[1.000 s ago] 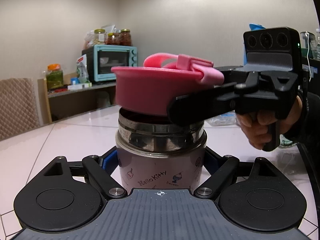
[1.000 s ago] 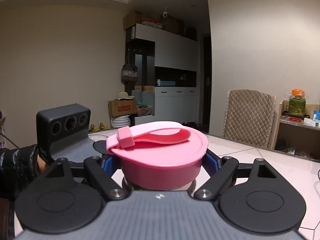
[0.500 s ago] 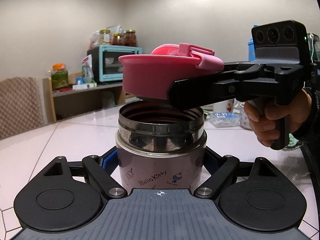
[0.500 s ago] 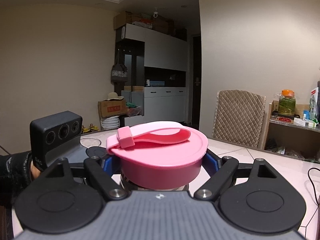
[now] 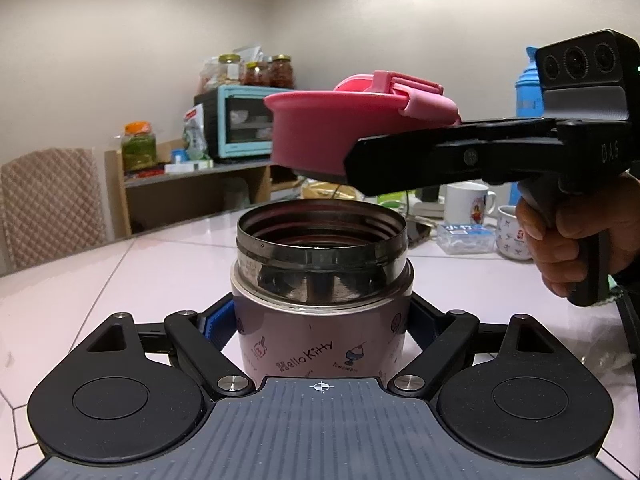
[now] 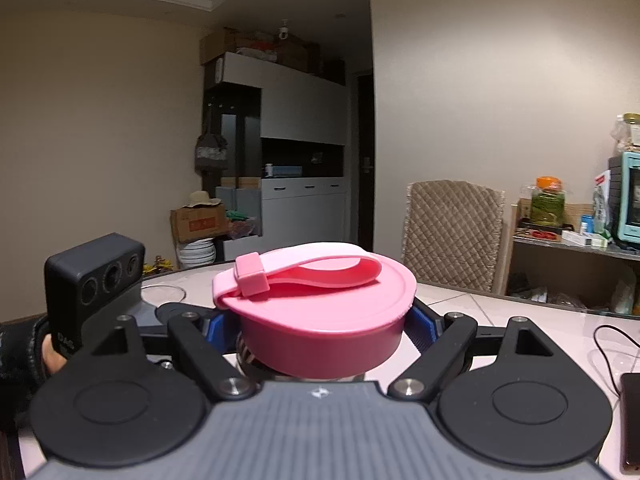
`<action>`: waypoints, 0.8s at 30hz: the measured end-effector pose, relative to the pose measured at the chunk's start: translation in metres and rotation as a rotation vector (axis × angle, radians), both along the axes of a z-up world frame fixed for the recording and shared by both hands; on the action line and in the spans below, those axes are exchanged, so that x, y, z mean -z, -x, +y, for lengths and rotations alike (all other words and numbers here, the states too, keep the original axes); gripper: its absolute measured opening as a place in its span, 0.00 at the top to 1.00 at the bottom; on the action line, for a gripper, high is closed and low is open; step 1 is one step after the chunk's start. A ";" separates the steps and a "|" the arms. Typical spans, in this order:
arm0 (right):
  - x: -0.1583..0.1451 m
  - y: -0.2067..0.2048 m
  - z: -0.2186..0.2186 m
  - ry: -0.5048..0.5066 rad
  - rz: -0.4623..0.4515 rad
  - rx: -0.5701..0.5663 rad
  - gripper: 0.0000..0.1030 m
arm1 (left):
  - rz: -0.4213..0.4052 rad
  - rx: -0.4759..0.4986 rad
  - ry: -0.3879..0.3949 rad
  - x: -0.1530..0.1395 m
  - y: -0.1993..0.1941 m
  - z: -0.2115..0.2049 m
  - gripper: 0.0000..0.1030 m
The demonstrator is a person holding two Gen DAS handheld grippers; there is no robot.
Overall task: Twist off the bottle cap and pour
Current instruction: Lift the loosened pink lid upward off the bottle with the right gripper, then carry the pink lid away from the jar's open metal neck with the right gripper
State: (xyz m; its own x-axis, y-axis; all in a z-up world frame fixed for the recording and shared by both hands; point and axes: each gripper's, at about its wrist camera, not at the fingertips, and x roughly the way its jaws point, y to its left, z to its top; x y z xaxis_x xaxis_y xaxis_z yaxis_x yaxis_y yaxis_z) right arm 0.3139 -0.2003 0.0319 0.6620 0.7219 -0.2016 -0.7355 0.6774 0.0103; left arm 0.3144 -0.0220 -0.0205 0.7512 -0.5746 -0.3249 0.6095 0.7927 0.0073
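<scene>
A pink Hello Kitty food jar [image 5: 322, 336] with a steel threaded neck [image 5: 322, 252] stands open on the white table. My left gripper [image 5: 322, 328] is shut on its body. My right gripper [image 6: 320, 328] is shut on the pink screw cap [image 6: 320, 320], which has a strap handle on top. In the left wrist view the cap [image 5: 316, 136] hangs clear above the jar's mouth and a little to the right, held by the right gripper [image 5: 360, 160]. The jar's inside is dark; contents cannot be told.
White mugs [image 5: 468, 204] and a small box [image 5: 464, 236] stand on the table at the right. A glass dish [image 6: 164, 292] lies at the far left of the table. A quilted chair [image 6: 452, 232], a shelf with a blue oven [image 5: 240, 120], a cable [image 6: 604, 344].
The cap has come off the jar's neck and risen clear above it, shifting slightly right. The left gripper and jar have stayed still.
</scene>
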 end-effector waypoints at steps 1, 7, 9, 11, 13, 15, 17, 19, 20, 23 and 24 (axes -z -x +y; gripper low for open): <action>-0.001 0.000 -0.001 -0.001 0.000 0.005 0.18 | 0.001 -0.008 0.000 0.000 -0.001 0.000 0.13; -0.003 0.002 -0.006 -0.006 -0.005 0.048 0.18 | 0.001 -0.050 0.003 0.000 0.003 -0.002 0.13; -0.003 0.003 -0.007 0.000 -0.010 0.062 0.18 | 0.001 -0.067 0.004 -0.001 0.005 -0.003 0.13; -0.002 0.004 -0.009 0.000 -0.011 0.079 0.18 | 0.000 -0.087 0.004 -0.002 0.006 -0.005 0.13; -0.002 0.005 -0.011 -0.007 -0.010 0.091 0.18 | -0.002 -0.104 0.004 -0.002 0.008 -0.006 0.13; -0.002 0.005 -0.014 -0.013 -0.008 0.107 0.18 | -0.005 -0.126 0.005 -0.002 0.010 -0.008 0.13; 0.000 0.005 -0.017 -0.015 -0.002 0.132 0.18 | -0.006 -0.141 0.006 -0.003 0.010 -0.009 0.13; 0.001 0.005 -0.019 -0.016 0.003 0.161 0.18 | -0.002 -0.160 0.007 -0.004 0.012 -0.011 0.13; 0.002 0.005 -0.021 -0.019 0.008 0.170 0.18 | -0.001 -0.170 0.005 -0.004 0.011 -0.012 0.13; 0.004 0.005 -0.025 -0.027 0.014 0.191 0.18 | 0.002 -0.200 0.004 -0.005 0.008 -0.015 0.13; 0.005 0.005 -0.026 -0.028 0.015 0.199 0.18 | 0.002 -0.208 0.005 -0.005 0.008 -0.016 0.13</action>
State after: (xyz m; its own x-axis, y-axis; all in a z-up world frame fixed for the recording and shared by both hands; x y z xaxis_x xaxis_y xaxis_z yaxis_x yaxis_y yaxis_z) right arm 0.3085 -0.2259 0.0269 0.7895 0.5822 -0.1942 -0.5865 0.8089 0.0405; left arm 0.3065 -0.0379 -0.0150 0.8534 -0.4083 -0.3240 0.4323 0.9017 0.0022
